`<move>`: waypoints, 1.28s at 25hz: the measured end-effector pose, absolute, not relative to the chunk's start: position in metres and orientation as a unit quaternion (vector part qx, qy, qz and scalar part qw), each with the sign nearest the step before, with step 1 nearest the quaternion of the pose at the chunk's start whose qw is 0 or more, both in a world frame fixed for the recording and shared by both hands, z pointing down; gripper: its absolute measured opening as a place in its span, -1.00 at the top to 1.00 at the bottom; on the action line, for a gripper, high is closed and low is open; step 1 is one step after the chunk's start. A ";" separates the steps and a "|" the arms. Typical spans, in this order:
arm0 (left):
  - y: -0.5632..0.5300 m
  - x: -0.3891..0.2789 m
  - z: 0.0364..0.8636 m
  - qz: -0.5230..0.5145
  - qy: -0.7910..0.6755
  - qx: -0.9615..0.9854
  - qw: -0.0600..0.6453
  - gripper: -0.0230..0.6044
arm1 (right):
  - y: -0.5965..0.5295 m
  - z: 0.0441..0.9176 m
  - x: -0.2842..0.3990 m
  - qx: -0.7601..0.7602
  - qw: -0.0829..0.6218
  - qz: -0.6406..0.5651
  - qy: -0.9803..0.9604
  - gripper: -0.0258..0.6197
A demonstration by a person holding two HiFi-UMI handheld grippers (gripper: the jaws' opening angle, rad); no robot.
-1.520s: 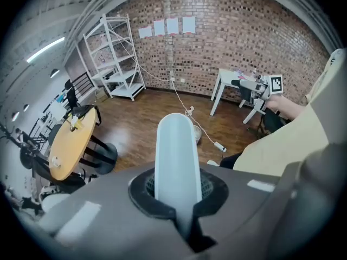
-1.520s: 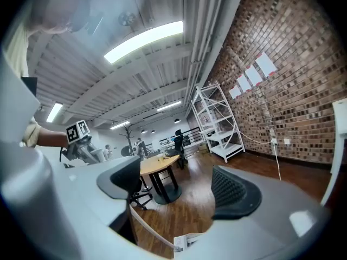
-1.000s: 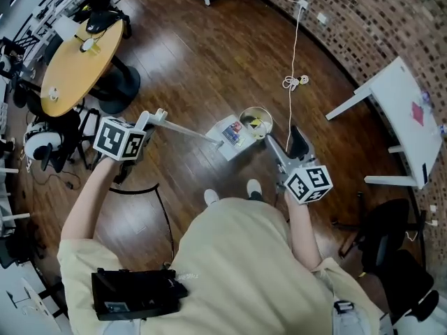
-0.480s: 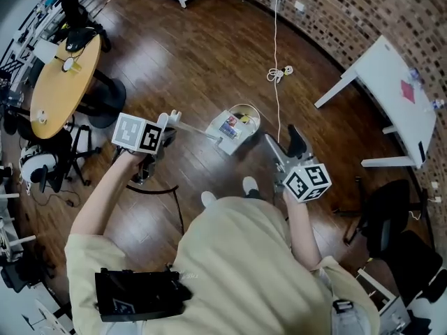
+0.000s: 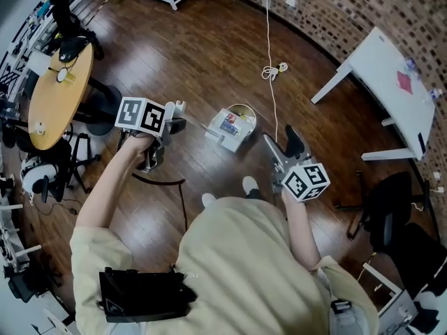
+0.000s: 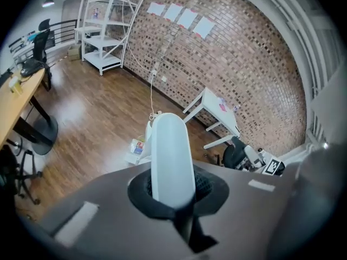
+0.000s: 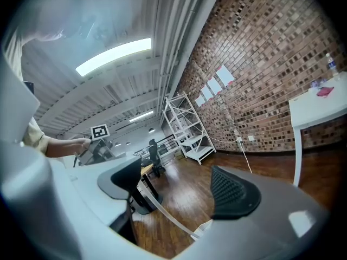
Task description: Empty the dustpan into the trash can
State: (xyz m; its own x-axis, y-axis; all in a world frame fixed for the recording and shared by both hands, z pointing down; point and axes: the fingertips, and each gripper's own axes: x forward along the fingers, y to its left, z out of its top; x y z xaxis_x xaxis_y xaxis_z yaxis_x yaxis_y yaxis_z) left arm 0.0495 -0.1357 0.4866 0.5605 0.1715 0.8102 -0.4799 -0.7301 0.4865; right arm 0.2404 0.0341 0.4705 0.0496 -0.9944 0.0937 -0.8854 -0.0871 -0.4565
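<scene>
My left gripper (image 5: 177,112) is shut on the top end of the dustpan's long white handle (image 6: 172,157). The handle slopes down to the white dustpan (image 5: 225,128), which carries colourful litter. The pan's far edge rests against the round trash can (image 5: 244,114) on the wooden floor; the dustpan (image 6: 136,147) also shows past the handle in the left gripper view. To the right of the can, my right gripper (image 5: 279,147) points level. Its jaws are closing, with nothing between its pads (image 7: 234,191); the handle (image 7: 162,213) shows far beyond the gap.
A round wooden table (image 5: 49,100) and black chairs stand at the left. A white desk (image 5: 391,89) and a black office chair (image 5: 394,211) are at the right. A white cable (image 5: 269,68) runs over the floor toward the brick wall. The person's shoes (image 5: 249,185) are just below the dustpan.
My left gripper has moved in toward the trash can with the handle, which now looks shorter and steeper. The dustpan stays against the can. The right gripper has shifted only slightly.
</scene>
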 end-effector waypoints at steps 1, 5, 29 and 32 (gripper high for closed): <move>-0.138 0.053 0.489 0.463 -0.095 0.808 0.351 0.92 | 0.036 0.473 0.243 -0.712 0.139 -0.197 0.660 -0.28; -0.153 0.072 0.490 0.479 -0.103 0.811 0.320 0.92 | 0.042 0.478 0.255 -0.719 0.143 -0.202 0.650 -0.28; -0.197 0.280 0.459 0.425 0.000 0.771 0.474 0.93 | 0.062 0.486 0.315 -0.730 0.147 -0.211 0.633 -0.24; -0.206 0.295 0.458 0.419 -0.003 0.767 0.487 0.93 | 0.062 0.482 0.334 -0.728 0.138 -0.208 0.638 -0.24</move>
State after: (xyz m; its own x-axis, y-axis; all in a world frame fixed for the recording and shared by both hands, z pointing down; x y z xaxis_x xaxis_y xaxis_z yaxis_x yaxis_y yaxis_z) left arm 0.2948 -0.2056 0.4584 0.6493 0.4025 0.6453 -0.4131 -0.5257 0.7436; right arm 0.3345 0.0617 0.4823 0.0991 -0.9869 0.1277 -0.8723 -0.1479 -0.4660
